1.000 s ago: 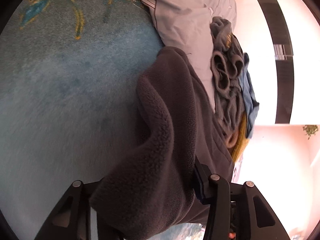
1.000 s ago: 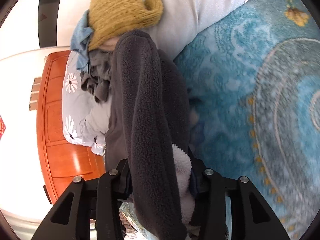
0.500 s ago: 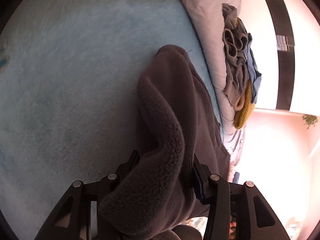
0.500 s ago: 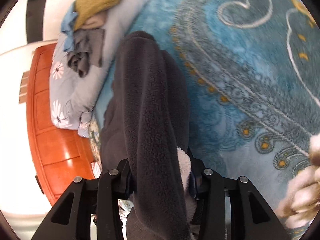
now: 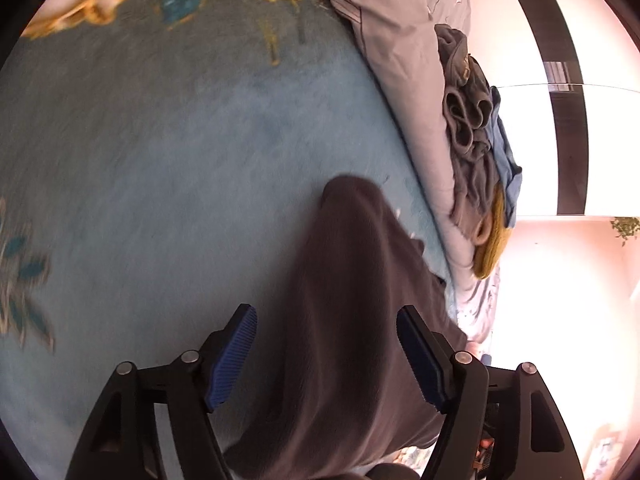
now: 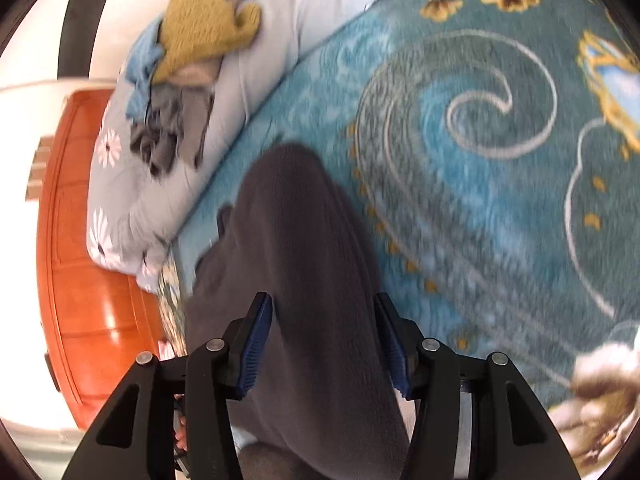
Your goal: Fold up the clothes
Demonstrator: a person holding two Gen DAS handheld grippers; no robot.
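Observation:
A dark grey fleece garment (image 5: 352,320) lies stretched on the blue patterned blanket (image 5: 160,168). It also shows in the right wrist view (image 6: 304,264). My left gripper (image 5: 326,356) is open, its blue pads (image 5: 232,356) standing apart on either side of the fleece. My right gripper (image 6: 322,344) is open too, with its pads (image 6: 256,344) spread on both sides of the same garment. Whether the pads touch the fabric I cannot tell.
A pale grey duvet (image 5: 404,60) lies along the bed, carrying a pile of grey, blue and mustard clothes (image 5: 476,140), seen also in the right wrist view (image 6: 184,64). An orange wooden bed board (image 6: 76,264) runs along the left.
Both grippers have opened and let go of the grey fleece, which now lies on the blanket between the jaws. Both views have shifted over the blanket.

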